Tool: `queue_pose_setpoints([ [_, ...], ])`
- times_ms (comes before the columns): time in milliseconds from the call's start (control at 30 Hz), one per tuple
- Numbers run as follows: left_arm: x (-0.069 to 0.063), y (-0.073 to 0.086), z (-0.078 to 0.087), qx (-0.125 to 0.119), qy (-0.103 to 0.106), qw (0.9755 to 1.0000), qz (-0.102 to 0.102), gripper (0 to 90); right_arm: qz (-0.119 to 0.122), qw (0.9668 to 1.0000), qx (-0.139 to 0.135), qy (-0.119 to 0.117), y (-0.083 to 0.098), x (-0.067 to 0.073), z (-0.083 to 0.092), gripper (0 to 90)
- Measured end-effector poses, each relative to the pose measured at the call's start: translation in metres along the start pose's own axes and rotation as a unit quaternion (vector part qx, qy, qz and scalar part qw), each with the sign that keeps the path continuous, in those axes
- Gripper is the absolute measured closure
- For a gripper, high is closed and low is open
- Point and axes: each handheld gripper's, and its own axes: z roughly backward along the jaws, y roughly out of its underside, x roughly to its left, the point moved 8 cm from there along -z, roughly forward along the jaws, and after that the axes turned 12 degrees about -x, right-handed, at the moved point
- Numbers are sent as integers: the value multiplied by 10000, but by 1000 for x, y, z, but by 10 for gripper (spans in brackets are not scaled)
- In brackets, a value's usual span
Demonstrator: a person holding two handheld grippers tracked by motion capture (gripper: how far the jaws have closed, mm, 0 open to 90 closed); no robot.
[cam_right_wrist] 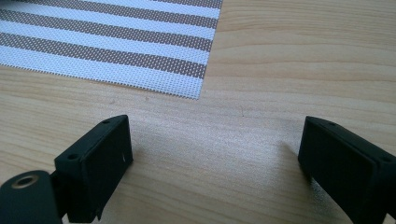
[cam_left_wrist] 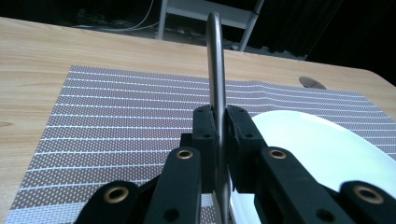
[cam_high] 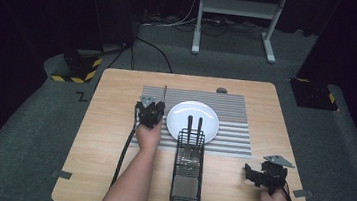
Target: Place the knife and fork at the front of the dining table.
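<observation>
Light wooden surface (cam_high: 108, 123) with a striped woven placemat (cam_high: 233, 131): left gripper (cam_left_wrist: 219, 135) fingers clamp a slim metal utensil (cam_left_wrist: 215, 60) upright beside the round white plate (cam_high: 193, 119), probably for place-setting. Right gripper (cam_right_wrist: 212, 158) rests spread open, empty.

Left gripper (cam_left_wrist: 219, 135) clamped tight, forearm extended; right gripper (cam_right_wrist: 212, 158) wide apart, low.

A wooden table (cam_high: 107, 138) is standing on a grey carpeted floor (cam_high: 22, 129). A small dark object (cam_high: 222, 90) is lying at the table's far edge. Two pieces of grey tape (cam_high: 61, 174) are sticking to its near corners. Beyond it, a white metal stand (cam_high: 236, 7) is rising over loose cables (cam_high: 174, 22). Black-and-yellow striped blocks (cam_high: 80, 67) are sitting at the two far corners.
</observation>
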Motion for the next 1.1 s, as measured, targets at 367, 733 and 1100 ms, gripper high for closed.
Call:
queue_pose_setpoints([
  [367, 6, 7, -9, 283, -156, 9993, 182, 825, -9, 10000, 4, 2, 0, 0, 0, 94],
  [733, 11, 10, -11, 371, -279, 9985, 277, 825, 6, 10000, -2, -6, 0, 0, 0, 93],
  [1100, 15, 15, -16, 596, -340, 9970, 344, 825, 6, 10000, -2, -7, 0, 0, 0, 93],
])
